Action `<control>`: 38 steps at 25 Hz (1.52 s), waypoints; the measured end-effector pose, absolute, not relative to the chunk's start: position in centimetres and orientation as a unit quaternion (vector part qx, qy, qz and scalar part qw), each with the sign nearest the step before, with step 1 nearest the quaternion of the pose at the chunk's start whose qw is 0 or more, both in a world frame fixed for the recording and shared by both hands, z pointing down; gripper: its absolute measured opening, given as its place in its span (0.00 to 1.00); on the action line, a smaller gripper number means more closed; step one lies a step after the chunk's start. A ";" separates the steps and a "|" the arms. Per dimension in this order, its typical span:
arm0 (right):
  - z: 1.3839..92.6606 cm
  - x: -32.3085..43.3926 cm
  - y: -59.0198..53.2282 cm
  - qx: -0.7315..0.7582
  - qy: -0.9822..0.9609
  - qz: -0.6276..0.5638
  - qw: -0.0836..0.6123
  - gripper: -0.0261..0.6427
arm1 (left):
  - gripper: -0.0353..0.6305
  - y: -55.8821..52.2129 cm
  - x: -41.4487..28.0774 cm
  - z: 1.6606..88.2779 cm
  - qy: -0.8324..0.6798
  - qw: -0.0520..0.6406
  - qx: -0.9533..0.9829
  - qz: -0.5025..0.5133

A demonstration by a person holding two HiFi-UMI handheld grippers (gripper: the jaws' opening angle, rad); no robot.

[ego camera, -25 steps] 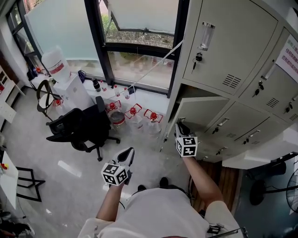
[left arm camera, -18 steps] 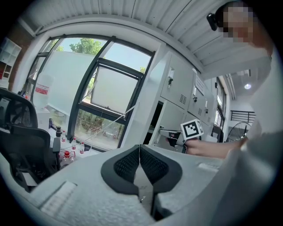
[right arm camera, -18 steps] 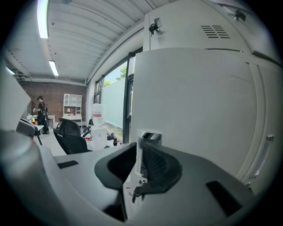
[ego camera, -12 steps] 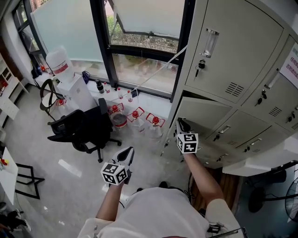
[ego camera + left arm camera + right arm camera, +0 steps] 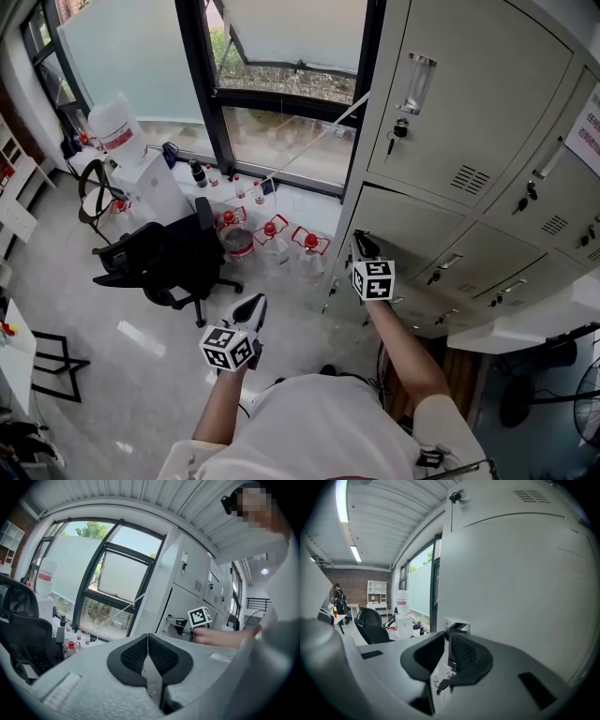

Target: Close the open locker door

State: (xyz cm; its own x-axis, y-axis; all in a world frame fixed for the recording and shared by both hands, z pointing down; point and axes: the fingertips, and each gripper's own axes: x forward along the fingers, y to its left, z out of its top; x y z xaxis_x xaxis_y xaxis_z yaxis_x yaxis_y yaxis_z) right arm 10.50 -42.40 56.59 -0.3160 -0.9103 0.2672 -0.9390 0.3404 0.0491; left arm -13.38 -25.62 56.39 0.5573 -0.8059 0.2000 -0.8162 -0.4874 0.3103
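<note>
**Mia:** Where is the locker door (image 5: 412,227)?

**Ben:** It is in the tall grey lockers (image 5: 469,56). It sits in the second row from the top, at the left edge of the lockers, right next to the window (image 5: 281,141).

**Mia:** Is it open?

**Ben:** It looks almost flat against the lockers. I cannot tell if a tiny gap is left along its top edge.

**Mia:** What is the right gripper (image 5: 361,244) doing?

**Ben:** It is up at the door. Its jaws are close together, and they pinch the shiny handle (image 5: 456,625) at the left edge of the door. A small key (image 5: 442,684) hangs just under the handle.

**Mia:** And the left gripper (image 5: 254,307)?

**Ben:** It hangs lower, over the floor (image 5: 103,347), well apart from the lockers. Its two black pads (image 5: 134,654) touch each other. Nothing is between them.

**Mia:** Who holds them?

**Ben:** A person in a white top. The right arm (image 5: 398,352) reaches out to the door.

**Mia:** What else is on the floor?

**Ben:** A black chair (image 5: 159,258) stands near the window. Bottles with red caps (image 5: 272,228) stand in a row just under the window, between the chair and the lockers. A big water jug (image 5: 114,127) stands on a white box by the far left edge of the window.

**Mia:** Is there anything on the locker above?

**Ben:** Yes, a key (image 5: 395,127) sticks in its lock, near its left edge.
</note>
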 end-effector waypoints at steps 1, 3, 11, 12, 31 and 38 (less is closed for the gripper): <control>56.6 10.5 -42.6 0.571 -0.809 0.057 0.125 0.11 | 0.08 -25.7 -13.3 56.4 -0.470 0.187 0.862 0.014; 56.7 10.7 -42.9 0.571 -0.809 0.056 0.127 0.11 | 0.08 -25.8 -13.1 56.5 -0.471 0.188 0.862 0.015; 57.4 12.0 -43.9 0.578 -0.803 0.062 0.131 0.11 | 0.08 -26.2 -13.0 56.7 -0.477 0.191 0.858 0.016; 57.4 12.1 -44.0 0.577 -0.803 0.062 0.131 0.11 | 0.08 -26.3 -12.9 56.7 -0.478 0.191 0.857 0.016; 55.4 11.0 -41.8 0.562 -0.815 0.057 0.129 0.10 | 0.08 -26.6 -12.2 56.8 -0.449 0.197 0.871 0.023; 53.9 10.6 -37.0 0.566 -0.813 0.051 0.125 0.10 | 0.08 -25.8 -12.1 56.7 -0.413 0.192 0.890 0.029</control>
State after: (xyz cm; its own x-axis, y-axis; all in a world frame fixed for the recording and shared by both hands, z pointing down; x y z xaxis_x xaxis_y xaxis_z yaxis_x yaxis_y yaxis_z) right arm 10.63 -36.95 53.87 -0.3270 -0.9081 0.2617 -0.9338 0.3530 0.0580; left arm -12.09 -25.84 56.68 0.6570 -0.7240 0.2103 -0.7462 -0.5847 0.3183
